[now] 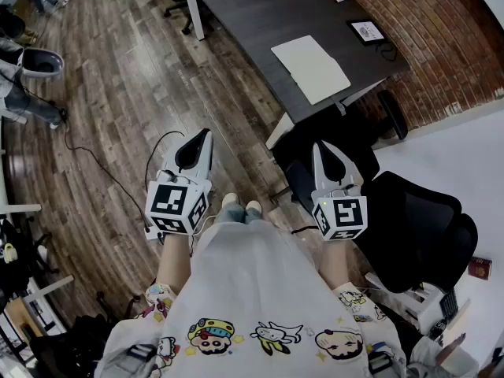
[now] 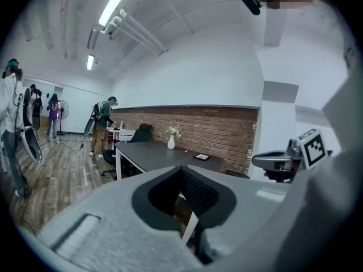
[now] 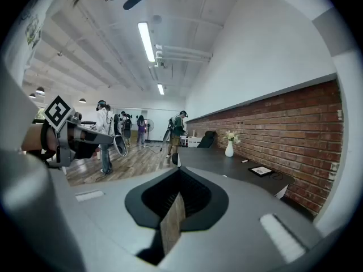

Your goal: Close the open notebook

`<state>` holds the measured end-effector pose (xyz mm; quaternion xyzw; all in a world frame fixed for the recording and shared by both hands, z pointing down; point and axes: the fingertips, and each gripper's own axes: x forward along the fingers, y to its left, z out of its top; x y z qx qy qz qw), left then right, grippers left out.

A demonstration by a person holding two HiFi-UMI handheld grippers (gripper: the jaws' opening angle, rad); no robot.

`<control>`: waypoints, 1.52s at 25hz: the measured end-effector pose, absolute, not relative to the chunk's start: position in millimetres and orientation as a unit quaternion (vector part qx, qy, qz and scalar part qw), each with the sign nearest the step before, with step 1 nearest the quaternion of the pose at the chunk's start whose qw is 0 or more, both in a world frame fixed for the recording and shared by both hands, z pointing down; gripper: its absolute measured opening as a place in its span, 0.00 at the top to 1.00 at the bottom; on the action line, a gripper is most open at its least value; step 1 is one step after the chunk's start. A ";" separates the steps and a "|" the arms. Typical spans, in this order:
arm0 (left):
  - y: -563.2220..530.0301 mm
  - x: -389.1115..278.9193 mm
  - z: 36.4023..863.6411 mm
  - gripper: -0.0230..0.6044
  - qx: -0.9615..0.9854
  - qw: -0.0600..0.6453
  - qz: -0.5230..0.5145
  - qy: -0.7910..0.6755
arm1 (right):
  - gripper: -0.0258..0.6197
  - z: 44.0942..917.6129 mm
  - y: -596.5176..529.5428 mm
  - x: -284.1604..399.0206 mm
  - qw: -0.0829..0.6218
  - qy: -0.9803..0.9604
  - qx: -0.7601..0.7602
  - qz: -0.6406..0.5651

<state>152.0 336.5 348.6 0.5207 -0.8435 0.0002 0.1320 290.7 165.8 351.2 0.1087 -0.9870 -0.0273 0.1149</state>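
Observation:
The open notebook (image 1: 311, 68) lies flat with its pale pages up, near the front edge of a dark desk (image 1: 260, 14). Both grippers hang in the air in front of the person, well short of the desk. My left gripper (image 1: 206, 134) is over the wooden floor, left of the desk's corner, and its jaws are shut with nothing between them. My right gripper (image 1: 318, 146) is below the desk's front edge, also shut and empty. In the left gripper view the jaws (image 2: 182, 168) meet at the tip. The right gripper view shows its jaws (image 3: 179, 169) closed likewise.
A framed tablet (image 1: 366, 31) lies on the desk beyond the notebook, and a white vase of flowers (image 3: 229, 147) stands farther along. A black office chair (image 1: 417, 219) sits at my right. Cables trail over the wooden floor (image 1: 118, 116). Several people stand far off (image 3: 105, 123).

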 end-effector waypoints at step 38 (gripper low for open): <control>299.9 -40.9 359.7 0.79 0.517 0.138 -0.019 -0.845 | 0.72 356.1 130.5 86.3 0.097 -0.992 0.079 0.006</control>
